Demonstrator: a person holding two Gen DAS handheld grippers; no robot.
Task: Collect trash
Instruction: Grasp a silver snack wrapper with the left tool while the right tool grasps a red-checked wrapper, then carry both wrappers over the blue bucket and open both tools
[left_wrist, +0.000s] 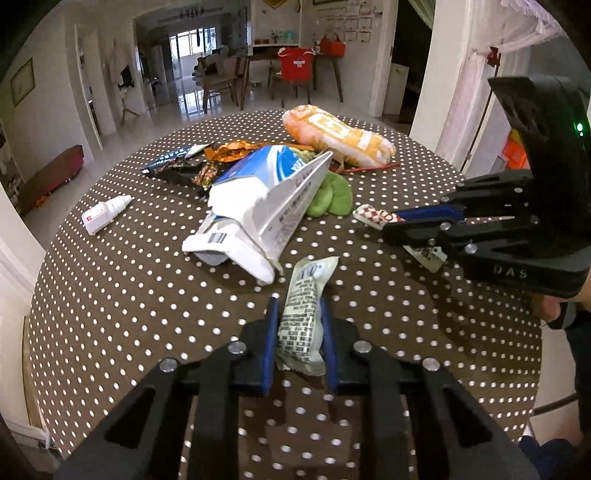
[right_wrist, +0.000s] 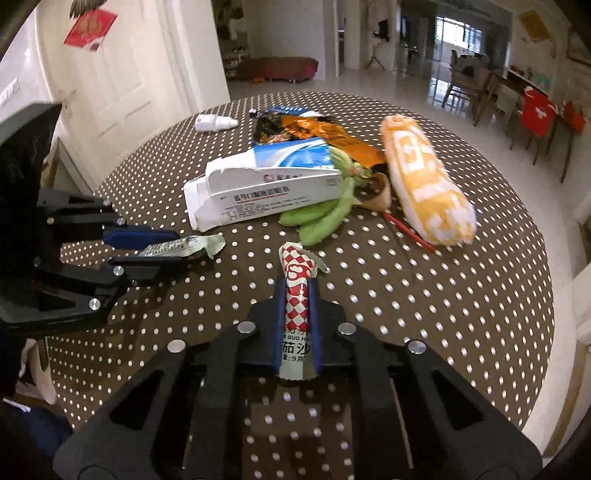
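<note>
"DAS" marks the right gripper; sachet perhaps "GUO".

Table cloth: brown w/ white dots. My left gripper: black, blue pads, w/ a pale grey-white wrapper in black print. My right gripper: same black/blue, w/ a red-white checked sachet. Carton mid-table: white & blue. Plush nr far edge: orange/yellow w/ white pattern. Cloth: green. Small bottle nr left edge: white, red label.
</note>
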